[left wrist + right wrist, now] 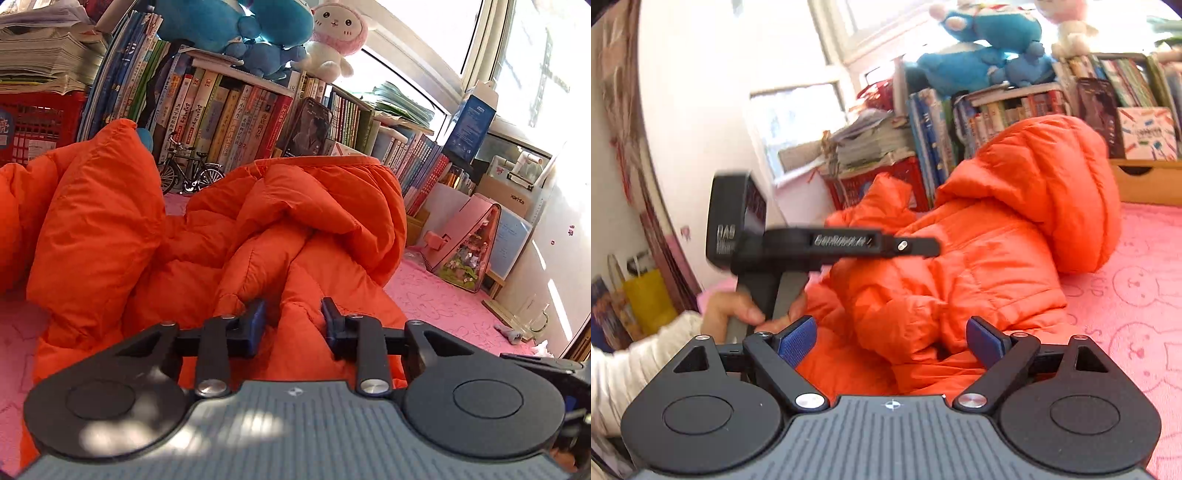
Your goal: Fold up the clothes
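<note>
So the jacket [258,236] was a puffy bright orange quilted thing, dumped in a rumpled heap on a pink cloth [443,302] printed with little cartoon faces. It sat right in front of a long row of books [229,114], with its rounded hood [1060,184] bulging up on the side nearer the books. One padded section [96,221] stood up tall next to a red crate [40,125].

The left hand-held gripper [293,317] was tipped down onto the near edge of the jacket, jaws narrow, with a ridge of orange fabric rising between the blue pads. Couldn't really tell if the pads were actually pinching it or just sitting either side.

The right hand-held gripper [892,341] hung over the jacket's near edge too, jaws spread wide, nothing gripped. From its camera you could see a hand [746,314] in a white sleeve [639,362] wrapped around the left tool's handle, beside the jacket.
</note>
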`<state>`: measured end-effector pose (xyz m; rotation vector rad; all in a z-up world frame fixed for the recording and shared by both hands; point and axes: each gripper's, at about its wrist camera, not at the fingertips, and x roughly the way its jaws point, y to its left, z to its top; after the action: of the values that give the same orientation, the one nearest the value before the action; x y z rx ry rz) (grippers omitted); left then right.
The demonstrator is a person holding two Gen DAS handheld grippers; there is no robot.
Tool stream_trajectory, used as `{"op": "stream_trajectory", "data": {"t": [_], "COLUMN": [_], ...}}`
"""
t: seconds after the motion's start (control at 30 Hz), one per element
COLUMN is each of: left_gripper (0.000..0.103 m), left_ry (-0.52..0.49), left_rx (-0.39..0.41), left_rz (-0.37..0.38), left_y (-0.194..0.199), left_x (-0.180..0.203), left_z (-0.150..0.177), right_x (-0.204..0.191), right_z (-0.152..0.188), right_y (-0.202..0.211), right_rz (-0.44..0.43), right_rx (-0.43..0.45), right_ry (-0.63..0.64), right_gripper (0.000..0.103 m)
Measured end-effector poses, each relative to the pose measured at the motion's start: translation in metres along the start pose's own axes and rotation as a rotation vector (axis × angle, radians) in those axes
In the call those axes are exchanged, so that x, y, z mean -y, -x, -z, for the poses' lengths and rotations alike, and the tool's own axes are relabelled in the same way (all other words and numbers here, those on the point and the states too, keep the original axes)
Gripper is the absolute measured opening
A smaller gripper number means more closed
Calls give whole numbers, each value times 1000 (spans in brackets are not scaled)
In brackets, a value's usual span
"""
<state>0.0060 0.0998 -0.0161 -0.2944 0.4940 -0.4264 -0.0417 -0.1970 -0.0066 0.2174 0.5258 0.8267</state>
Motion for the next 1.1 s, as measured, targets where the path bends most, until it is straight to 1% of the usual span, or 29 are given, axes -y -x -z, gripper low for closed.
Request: {"op": "stream_trajectory", "data": {"t": [0.07,0.1,0.13,0.27,0.3,0.33,0.37,0.4,0.43,0.47,0.5,0.53,0.57,0.6,0.67,0.7,0.73,0.77,0.83,0.87,0.9,0.97,1.03,1.1], "left_gripper": [31,31,31,31,31,32,32,32,32,32,32,32,33,34,35,35,35,35,36,38,40,40,40,40], "left_ry": [11,18,26,42,46,52,62,73,87,104,122,148,179,211,275,298,317,322,317,313,313,328,343,356], "left_rx": [-3,-5,-5,3,7,9,8,8,11,17,28,49,77,104,144,151,155,156,162,167,168,155,150,148], "left_rz": [-15,-22,-25,-38,-36,-34,-31,-28,-28,-25,-18,-2,15,30,56,60,59,56,56,53,44,35,35,34], "left_y": [5,7,8,9,9,8,7,7,7,7,9,12,16,20,26,26,26,26,26,26,26,24,23,23], "left_x": [-6,-9,-11,-18,-19,-20,-22,-24,-26,-29,-32,-36,-41,-47,-57,-60,-62,-63,-61,-60,-60,-61,-64,-67], "left_z": [3,4,7,15,17,19,20,20,21,21,21,23,24,25,27,28,27,27,26,26,25,24,25,27], "right_x": [33,47,58,85,84,86,92,97,102,106,108,106,106,107,108,109,112,113,113,111,106,99,94,94], "right_z": [-22,-30,-37,-58,-61,-61,-57,-53,-49,-45,-43,-44,-45,-47,-50,-52,-57,-65,-82,-93,-102,-119,-125,-123], "right_y": [10,11,7,-39,-58,-74,-88,-101,-112,-116,-119,-117,-114,-108,-95,-88,-79,-69,-46,-34,-26,-12,-9,-8], "right_rz": [32,70,118,294,311,294,239,184,139,116,98,95,82,52,-8,-41,-80,-114,-170,-162,-134,-78,-21,40], "right_rx": [71,89,86,-37,-92,-140,-174,-208,-231,-234,-226,-196,-164,-124,-44,-5,37,90,193,230,249,279,271,260], "right_ry": [-185,-263,-320,-377,-381,-418,-501,-584,-664,-739,-789,-788,-791,-805,-832,-847,-858,-848,-811,-755,-696,-586,-525,-495], "right_gripper": [92,92,92,92,92,92,89,83,69,64,60,52,46,42,30,28,21,12,12,12,12,11,11,11]}}
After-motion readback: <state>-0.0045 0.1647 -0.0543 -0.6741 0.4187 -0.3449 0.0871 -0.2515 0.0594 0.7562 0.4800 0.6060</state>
